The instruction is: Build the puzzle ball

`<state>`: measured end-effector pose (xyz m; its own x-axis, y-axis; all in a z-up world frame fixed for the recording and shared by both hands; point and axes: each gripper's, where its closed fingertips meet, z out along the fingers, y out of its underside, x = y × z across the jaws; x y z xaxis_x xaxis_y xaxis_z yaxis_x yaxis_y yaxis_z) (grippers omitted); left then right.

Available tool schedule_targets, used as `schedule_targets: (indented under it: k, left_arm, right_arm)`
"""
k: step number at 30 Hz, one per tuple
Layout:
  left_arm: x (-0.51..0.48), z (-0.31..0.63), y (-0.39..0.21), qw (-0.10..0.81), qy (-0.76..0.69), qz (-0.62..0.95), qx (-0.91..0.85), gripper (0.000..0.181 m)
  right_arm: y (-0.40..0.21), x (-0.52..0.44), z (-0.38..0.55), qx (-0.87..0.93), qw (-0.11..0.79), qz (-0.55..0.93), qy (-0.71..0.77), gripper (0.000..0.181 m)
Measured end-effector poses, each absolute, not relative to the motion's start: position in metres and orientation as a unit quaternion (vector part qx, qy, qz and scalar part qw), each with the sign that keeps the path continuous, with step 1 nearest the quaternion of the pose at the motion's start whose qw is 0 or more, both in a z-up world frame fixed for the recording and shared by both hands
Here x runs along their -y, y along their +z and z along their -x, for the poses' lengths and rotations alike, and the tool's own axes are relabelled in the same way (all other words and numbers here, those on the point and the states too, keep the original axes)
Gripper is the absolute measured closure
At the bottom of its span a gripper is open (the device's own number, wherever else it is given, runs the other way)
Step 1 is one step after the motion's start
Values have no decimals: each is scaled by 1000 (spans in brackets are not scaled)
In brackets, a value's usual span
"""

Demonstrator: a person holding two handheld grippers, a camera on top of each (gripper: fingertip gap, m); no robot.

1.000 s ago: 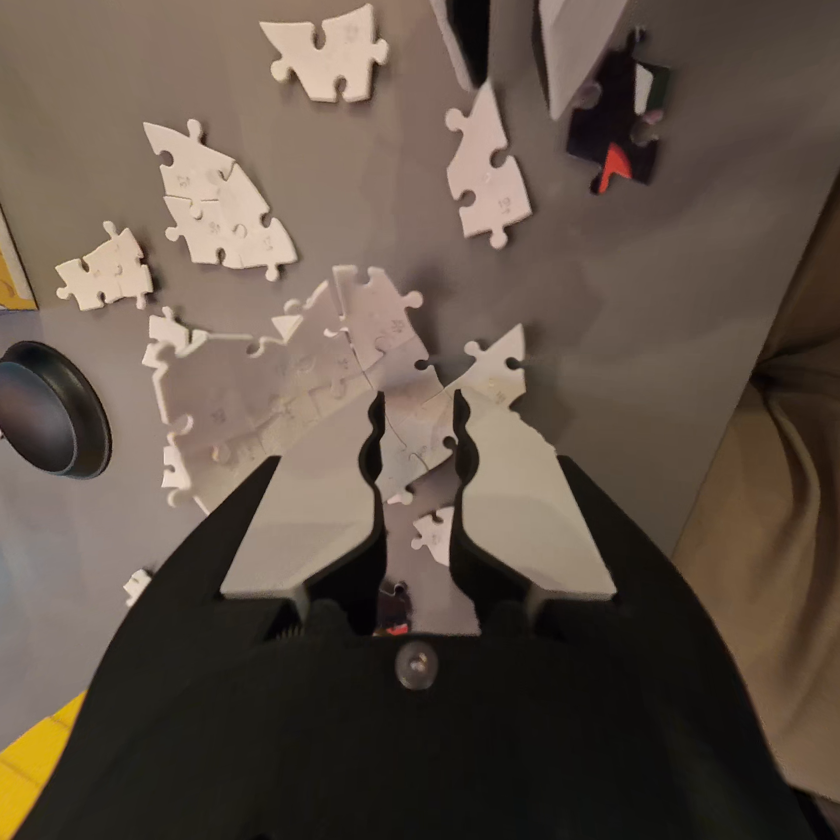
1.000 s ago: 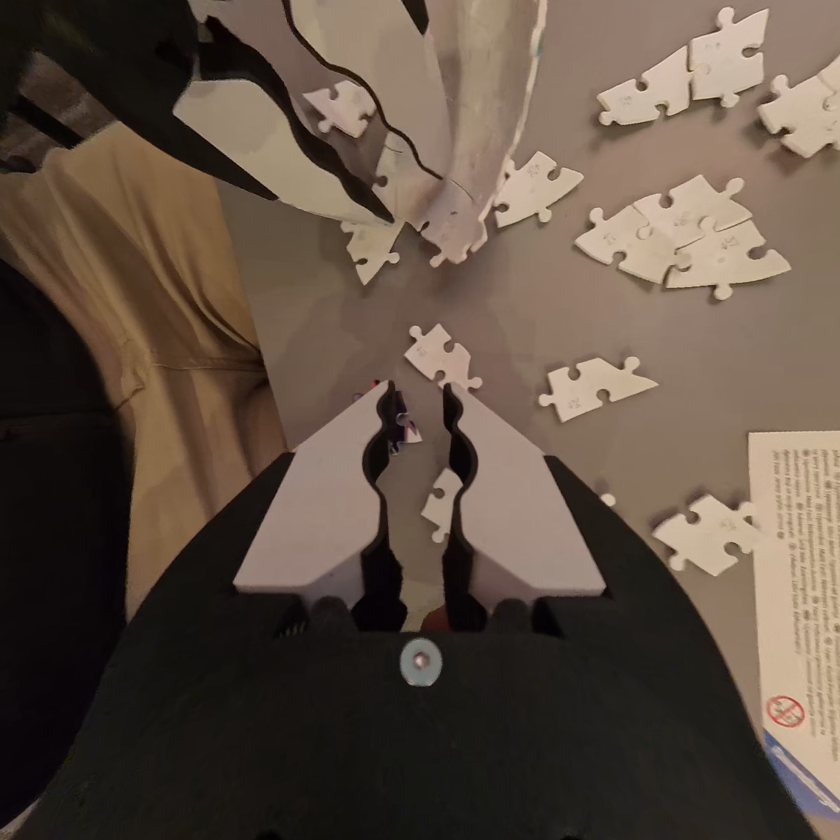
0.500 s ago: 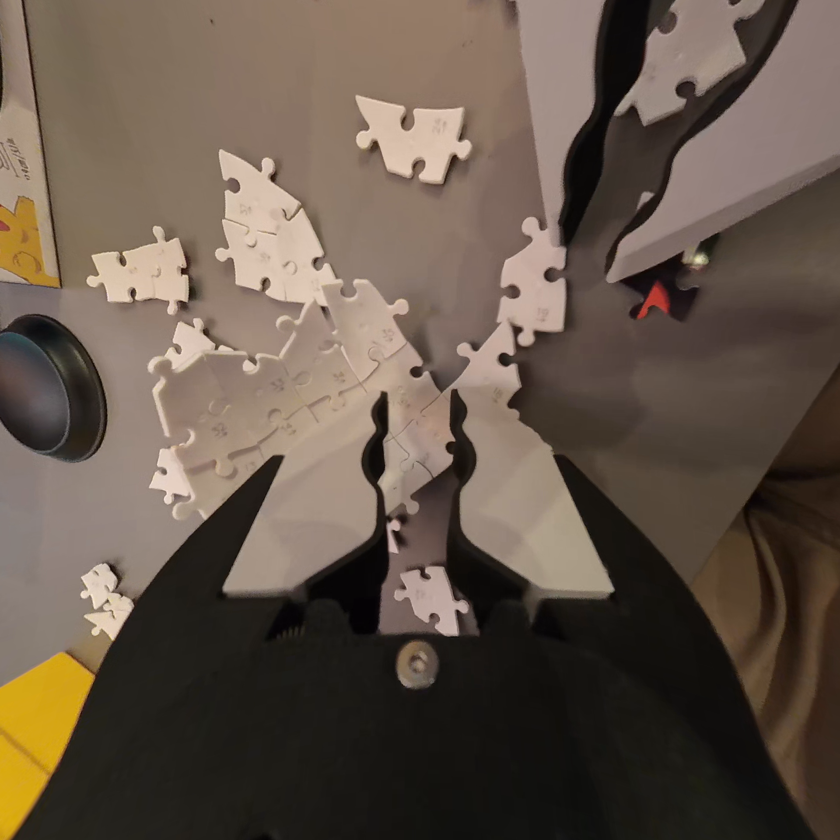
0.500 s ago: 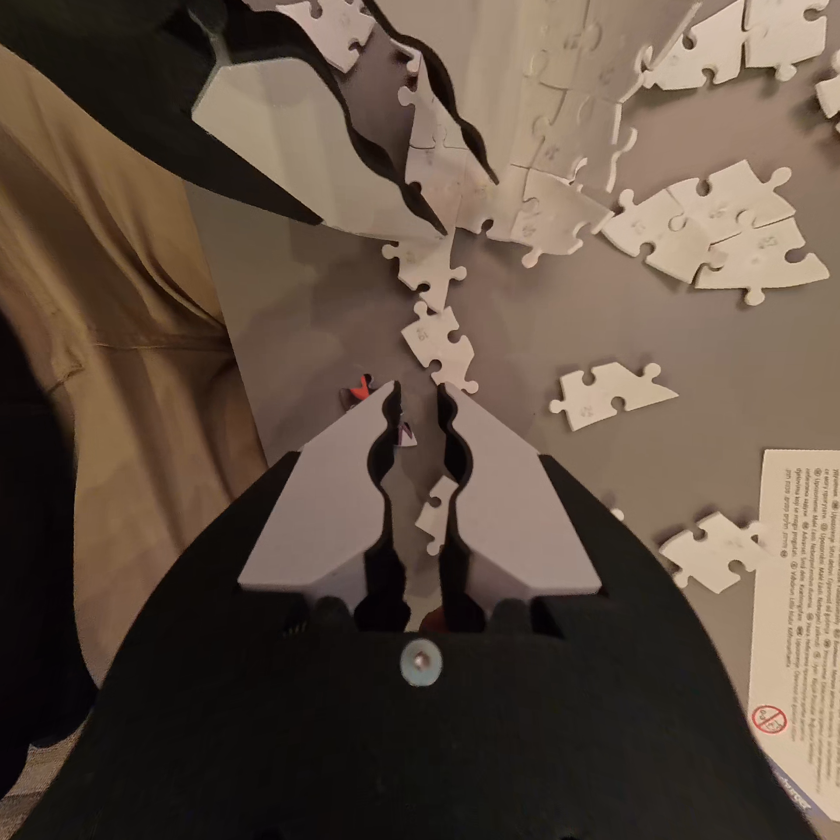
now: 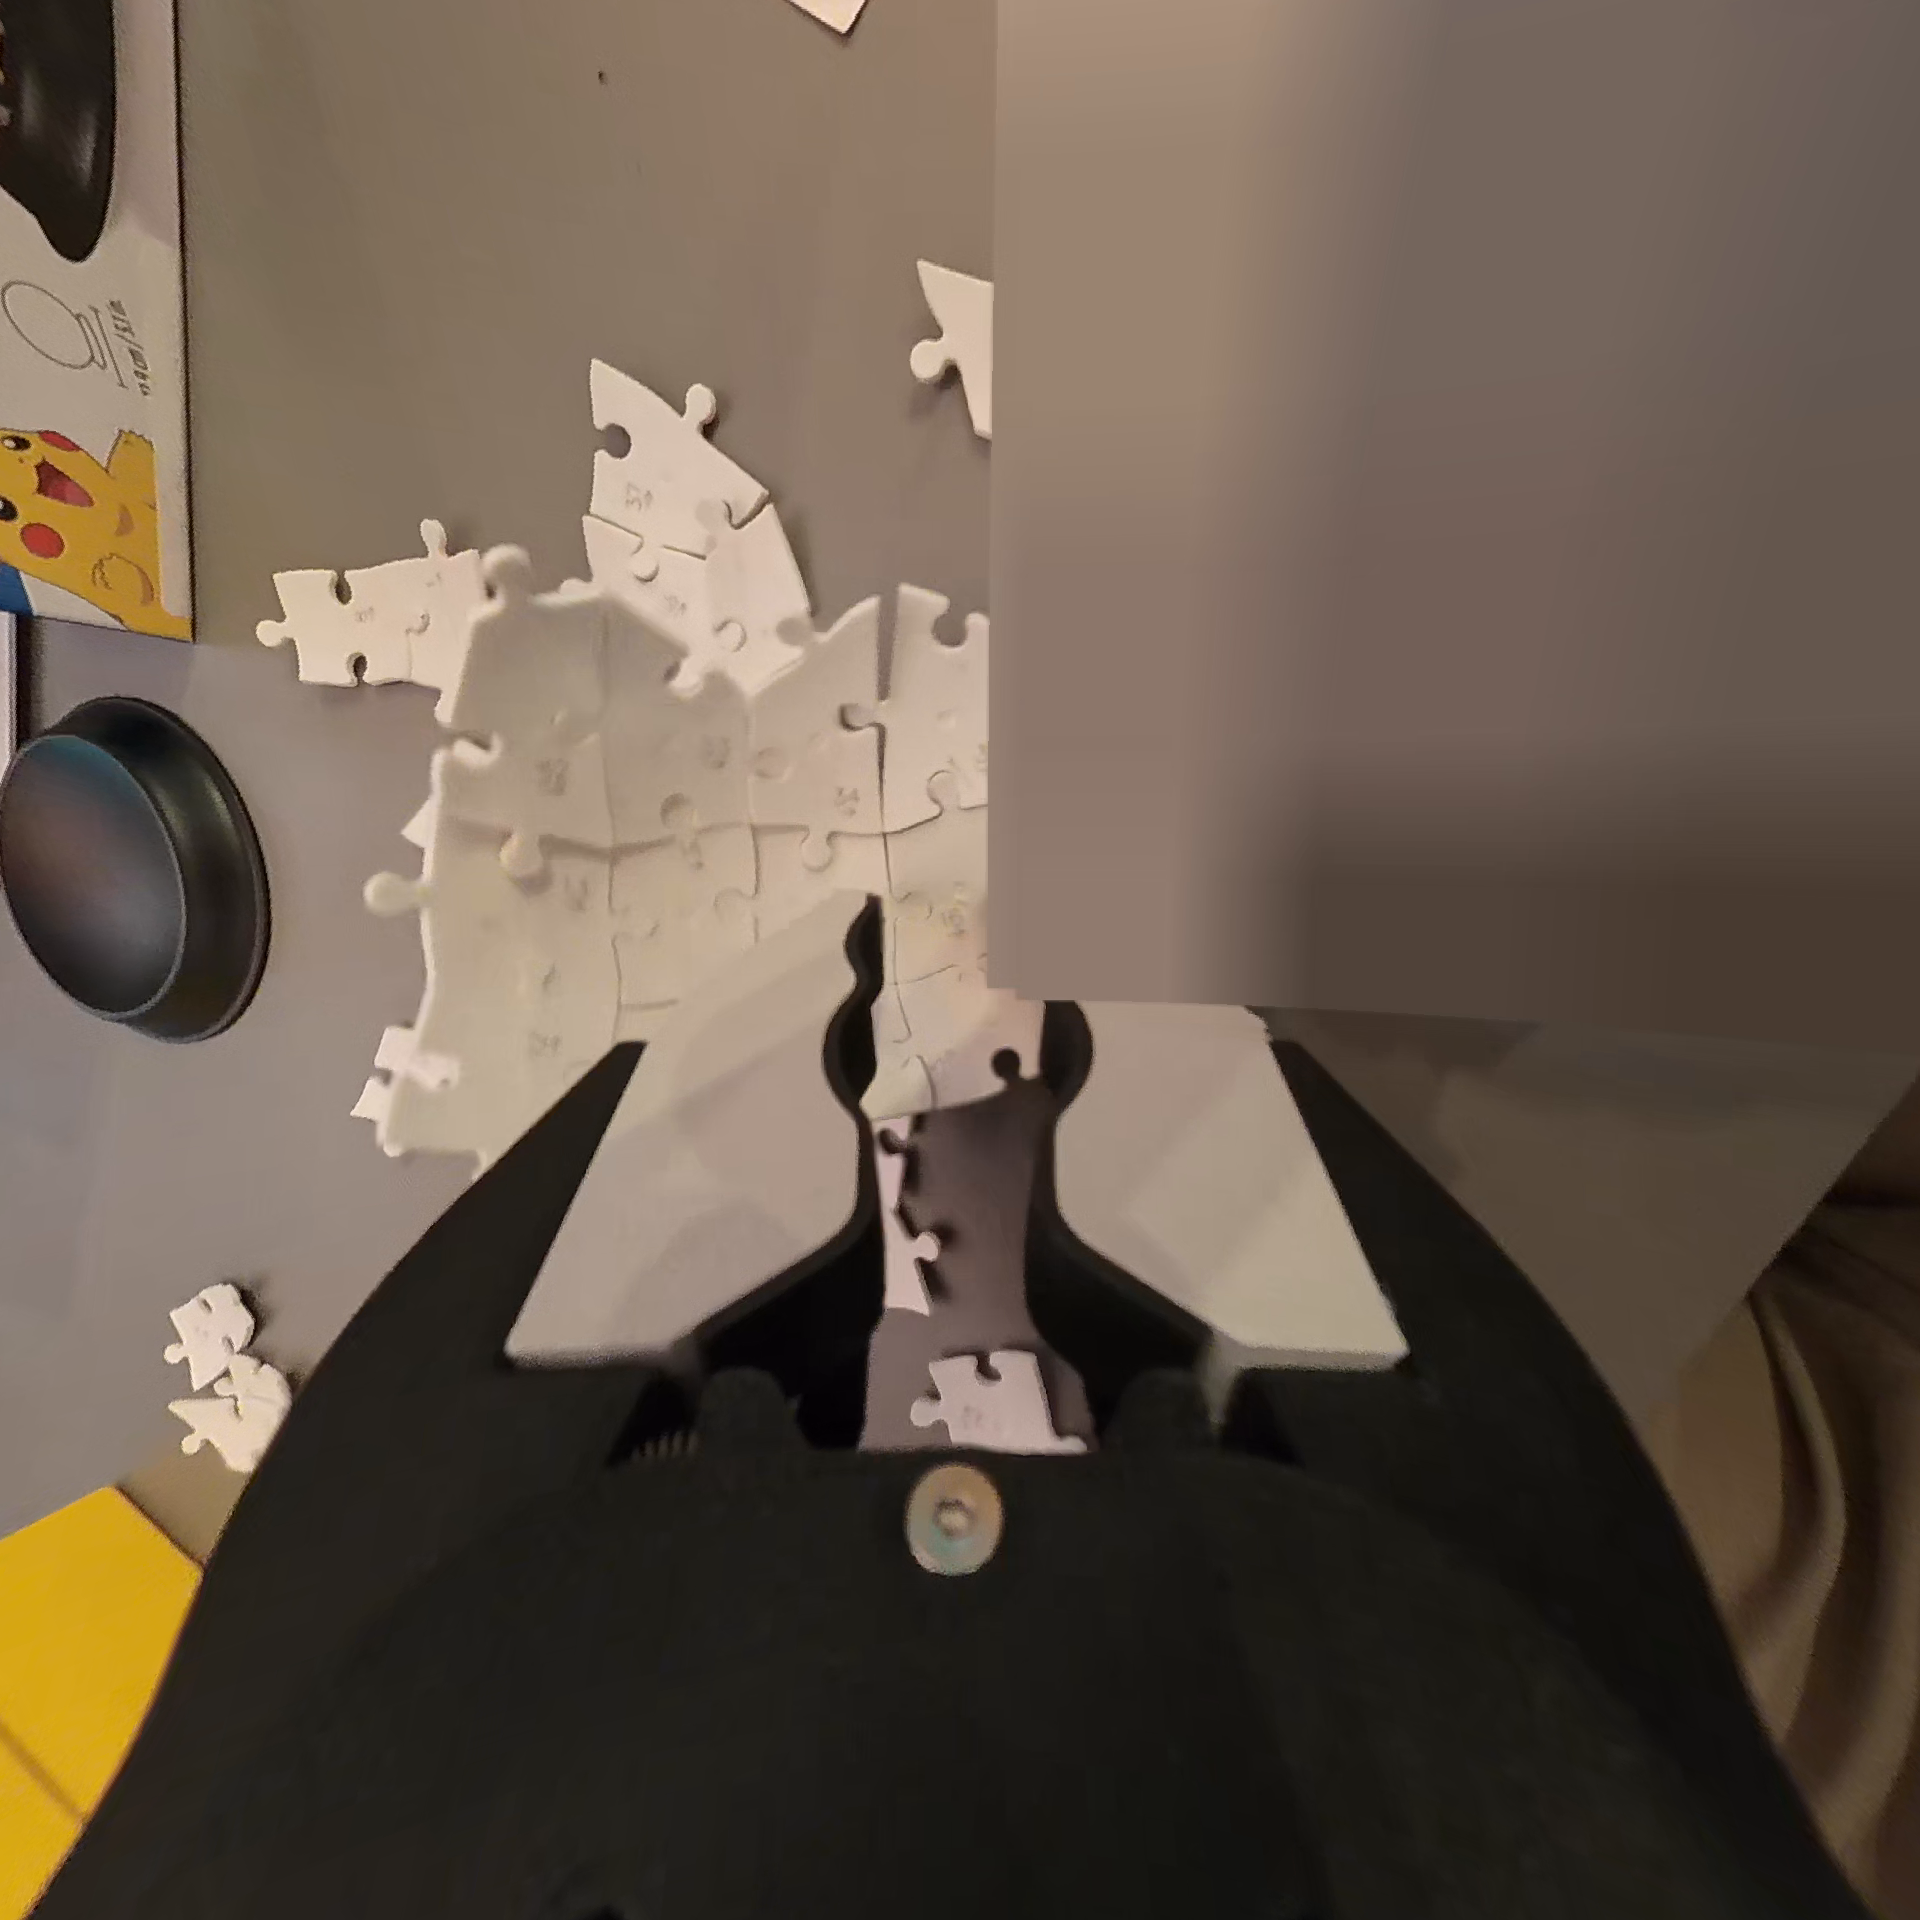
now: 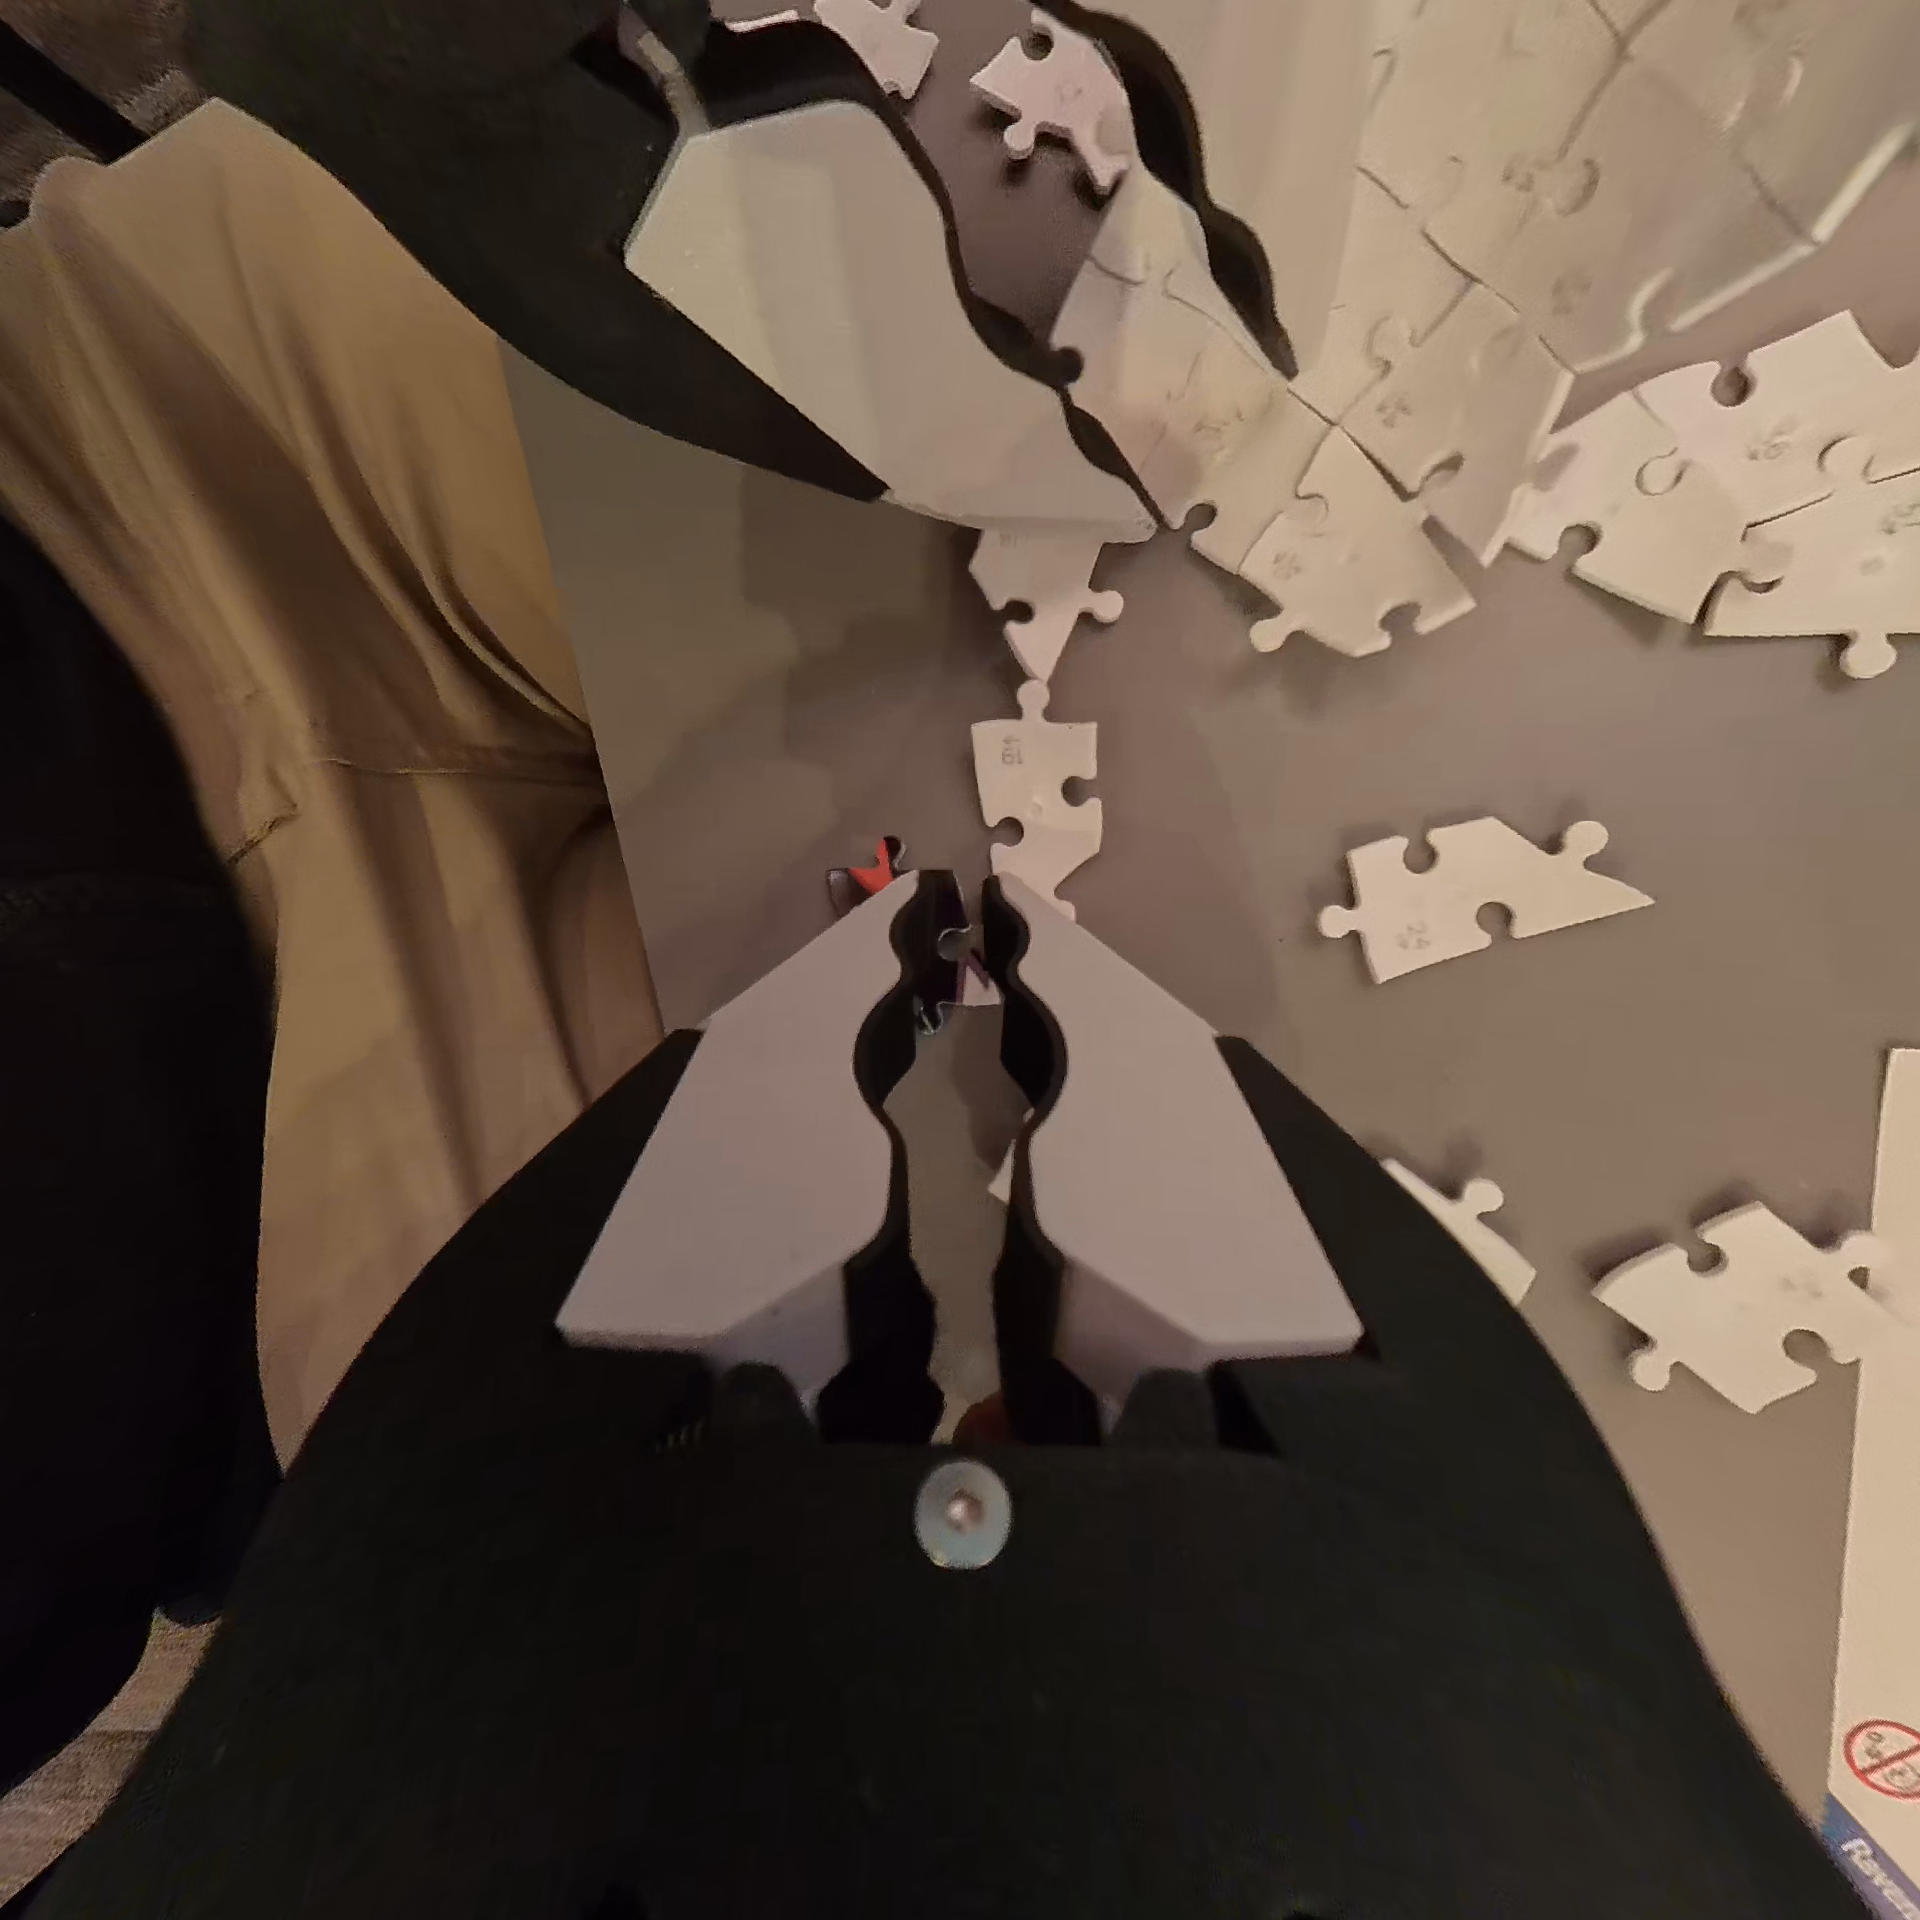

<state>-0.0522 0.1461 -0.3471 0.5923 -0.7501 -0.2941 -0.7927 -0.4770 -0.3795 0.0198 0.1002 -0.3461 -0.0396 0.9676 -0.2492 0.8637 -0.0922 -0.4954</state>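
The curved white sheet of joined puzzle pieces (image 5: 665, 862), blank side showing, is lifted off the grey tabletop (image 5: 520, 260) and fills the centre of the left wrist view; in the right wrist view it spreads across the 1 o'clock corner. The left gripper (image 5: 940, 977) clamps its lower tip: the jaws are closed on the sheet's edge, with the sheet's narrow end running down the slot between them. A large blurred patch covers the 1 o'clock quarter of the left wrist view.

In the right wrist view the right gripper (image 6: 961, 894) sits low over the tabletop near its edge, jaws drawn almost together with only a slim gap at the tips. A small dark puzzle piece with red and white print (image 6: 951, 961) shows in that gap, but whether the jaws pinch it I cannot tell. A loose white two-piece strip (image 6: 1039, 790) lies just past the tips at 12 o'clock, and a white angled pair of pieces (image 6: 1475, 899) lies at 3 o'clock. More white pieces sit at 4 o'clock beside a white printed leaflet (image 6: 1886, 1455).

In the left wrist view a round black dish (image 5: 135, 868) rests at 9 o'clock, with a printed box bearing a yellow cartoon figure (image 5: 88, 416) at 10 o'clock. A tan fabric (image 6: 312, 623) lies beyond the tabletop's edge at 9 o'clock in the right wrist view.
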Motion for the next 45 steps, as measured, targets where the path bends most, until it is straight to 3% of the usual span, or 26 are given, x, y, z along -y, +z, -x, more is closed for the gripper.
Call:
schedule_targets:
  k: [9, 13, 26, 34, 45]
  left_arm:
    - [-149, 65, -314, 282, 10, 853, -440, 150]
    - [-162, 88, -302, 302, -18, 867, -396, 141]
    - [-198, 79, -329, 252, -85, 871, -413, 115]
    - [-201, 65, -346, 233, -112, 868, -425, 147]
    - [-204, 74, -315, 342, -156, 876, -301, 178]
  right_arm:
    - [-333, -105, -16, 652, 116, 689, 295, 169]
    - [-333, -110, -17, 644, 120, 696, 293, 167]
    - [-340, -109, -16, 647, 114, 699, 283, 167]
    - [-345, -105, -14, 653, 106, 696, 280, 168]
    - [-345, -106, -15, 650, 106, 699, 279, 168]
